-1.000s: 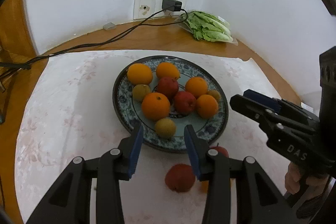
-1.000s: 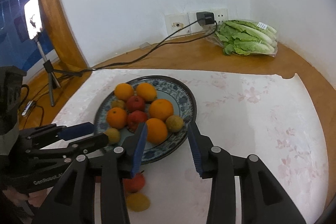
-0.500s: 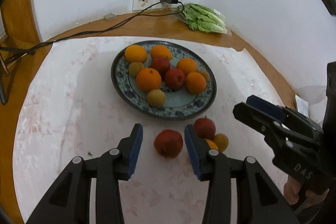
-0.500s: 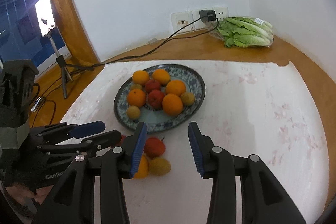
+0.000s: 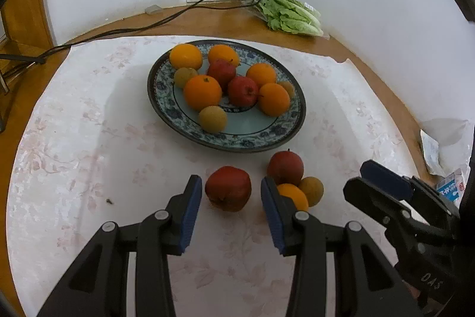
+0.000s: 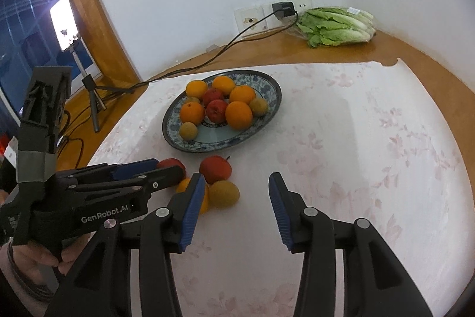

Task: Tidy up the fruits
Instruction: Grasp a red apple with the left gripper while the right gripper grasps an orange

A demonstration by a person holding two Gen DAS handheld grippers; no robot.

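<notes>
The left gripper (image 5: 231, 198) hides part of a small orange (image 5: 292, 195) behind its right finger; its jaws stand wide apart around a red apple (image 5: 228, 188) on the cloth, near the plate (image 5: 276, 132), touching nothing. The right gripper (image 6: 234, 208) gapes over bare cloth, empty. "GenRobot.AI" reads on the left tool, "DAS" on the right.

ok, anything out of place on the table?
Yes: four fruits lie on the cloth short of the plate: a red apple between the open left gripper's fingers, plus another apple, an orange and a yellowish fruit.
</notes>
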